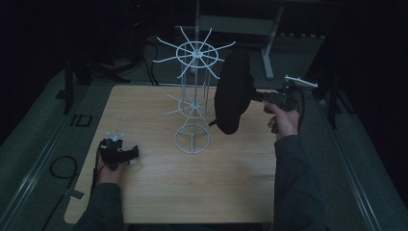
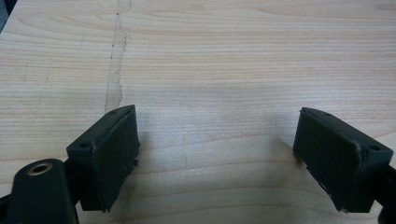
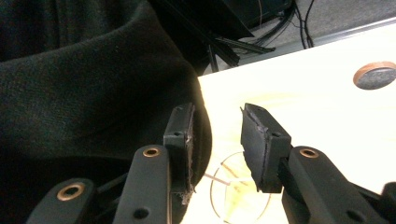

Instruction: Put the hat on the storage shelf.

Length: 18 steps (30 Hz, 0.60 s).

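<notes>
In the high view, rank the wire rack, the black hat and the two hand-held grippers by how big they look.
1. White wire rack: largest in outline, though mostly open wire.
2. Black hat: largest solid shape.
3. Left hand-held gripper and right hand-held gripper: smallest; they look alike, and the hat partly hides the right one, so I won't rank them.

High cam overhead; claw cams close on table (image 1: 159, 192).

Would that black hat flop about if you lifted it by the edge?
Probably. The hat looks like soft knitted cloth with folds, so it would likely sag. It seems light, hanging on the thin wire rack without tipping it.
</notes>
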Motion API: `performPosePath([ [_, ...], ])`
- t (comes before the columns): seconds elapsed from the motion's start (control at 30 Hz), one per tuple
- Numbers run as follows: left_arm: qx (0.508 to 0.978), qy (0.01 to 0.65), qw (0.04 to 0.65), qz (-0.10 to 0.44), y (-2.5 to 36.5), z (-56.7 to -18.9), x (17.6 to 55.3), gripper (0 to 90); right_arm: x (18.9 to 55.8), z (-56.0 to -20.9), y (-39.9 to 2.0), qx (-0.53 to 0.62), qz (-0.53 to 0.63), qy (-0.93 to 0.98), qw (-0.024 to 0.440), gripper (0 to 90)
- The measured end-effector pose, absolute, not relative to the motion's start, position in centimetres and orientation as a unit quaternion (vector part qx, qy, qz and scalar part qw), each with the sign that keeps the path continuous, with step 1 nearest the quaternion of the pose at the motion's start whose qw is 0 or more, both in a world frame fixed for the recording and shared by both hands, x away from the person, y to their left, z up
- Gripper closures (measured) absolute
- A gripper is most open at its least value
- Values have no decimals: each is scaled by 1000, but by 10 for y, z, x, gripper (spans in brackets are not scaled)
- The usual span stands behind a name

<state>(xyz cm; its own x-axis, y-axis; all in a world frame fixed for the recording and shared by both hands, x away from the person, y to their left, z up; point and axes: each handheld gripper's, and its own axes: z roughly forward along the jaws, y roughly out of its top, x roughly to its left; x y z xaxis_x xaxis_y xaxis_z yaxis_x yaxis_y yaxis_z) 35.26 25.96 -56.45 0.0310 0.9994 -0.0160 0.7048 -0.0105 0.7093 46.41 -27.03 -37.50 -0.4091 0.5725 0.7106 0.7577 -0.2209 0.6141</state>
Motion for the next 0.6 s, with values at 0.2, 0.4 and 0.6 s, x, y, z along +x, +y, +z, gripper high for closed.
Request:
performPosePath([
  [0.2,661,645,281,262,260,-564,353,152,461,-377,-274,-546,-549,-630,56,630],
  [0.4,661,645,281,262,260,-564,353,152,458,-380,-273,-554,-519,-651,19,630],
  [0.6,661,645,281,262,260,-564,353,151,456,-384,-270,-552,-485,-679,-12,627],
])
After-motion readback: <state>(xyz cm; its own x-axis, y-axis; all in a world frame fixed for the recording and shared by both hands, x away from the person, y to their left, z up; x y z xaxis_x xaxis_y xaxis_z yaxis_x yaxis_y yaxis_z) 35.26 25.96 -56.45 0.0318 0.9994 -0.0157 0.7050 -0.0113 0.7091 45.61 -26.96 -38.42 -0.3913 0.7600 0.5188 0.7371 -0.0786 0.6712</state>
